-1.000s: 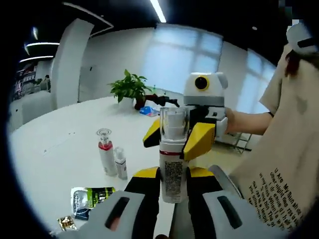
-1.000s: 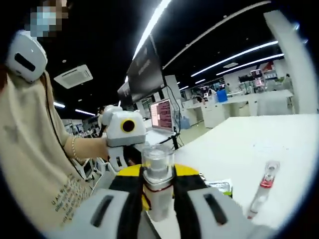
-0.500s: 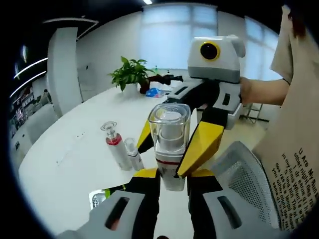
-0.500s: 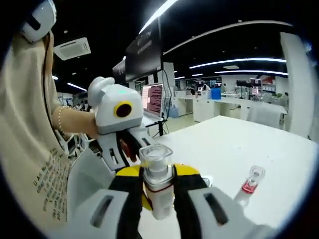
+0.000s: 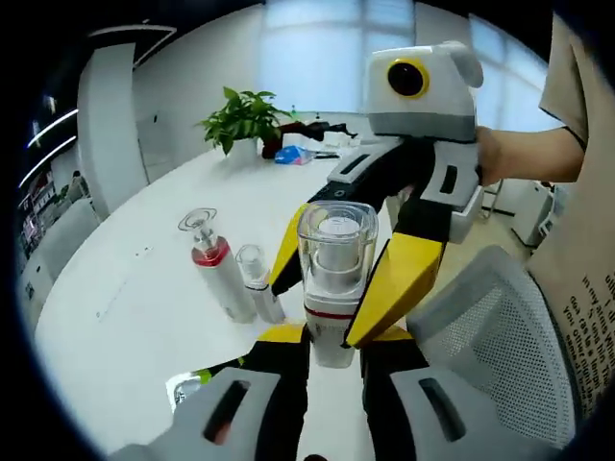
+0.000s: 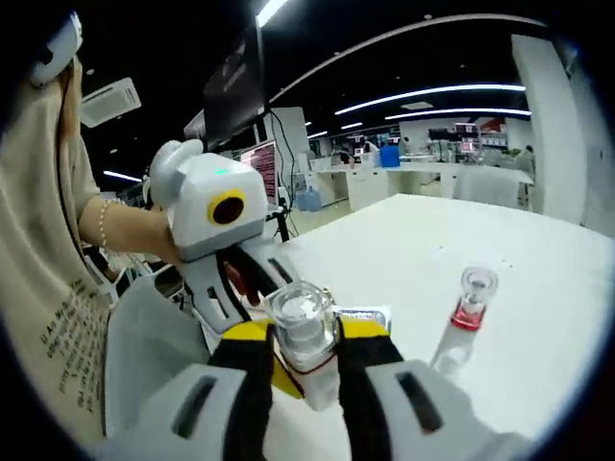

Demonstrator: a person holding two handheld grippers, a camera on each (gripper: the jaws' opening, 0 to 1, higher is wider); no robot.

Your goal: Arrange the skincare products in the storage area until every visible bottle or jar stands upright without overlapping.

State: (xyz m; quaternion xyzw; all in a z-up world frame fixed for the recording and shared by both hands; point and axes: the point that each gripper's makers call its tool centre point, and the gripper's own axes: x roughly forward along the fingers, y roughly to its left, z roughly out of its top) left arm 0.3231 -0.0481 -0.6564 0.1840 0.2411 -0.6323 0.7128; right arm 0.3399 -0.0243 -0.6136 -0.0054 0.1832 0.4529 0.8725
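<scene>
left gripper (image 5: 332, 355) and right gripper (image 6: 306, 348) both clamp the clear-capped bottle (image 5: 334, 279) over the table (image 5: 144, 317) edge | since a second ago it tipped toward the table (handover pending) | beyond it, red-collared bottle (image 5: 213, 271) and small bottle (image 5: 258, 288) stand upright

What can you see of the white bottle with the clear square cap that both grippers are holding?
The white bottle with the clear square cap is a plastic-looking pump bottle: a white body, a thin red band at the neck, a white pump head inside the transparent cap. It stands roughly upright, lifted above the white table. The left gripper clamps its body; the right gripper clamps it just below the cap. The cap is on.
</scene>
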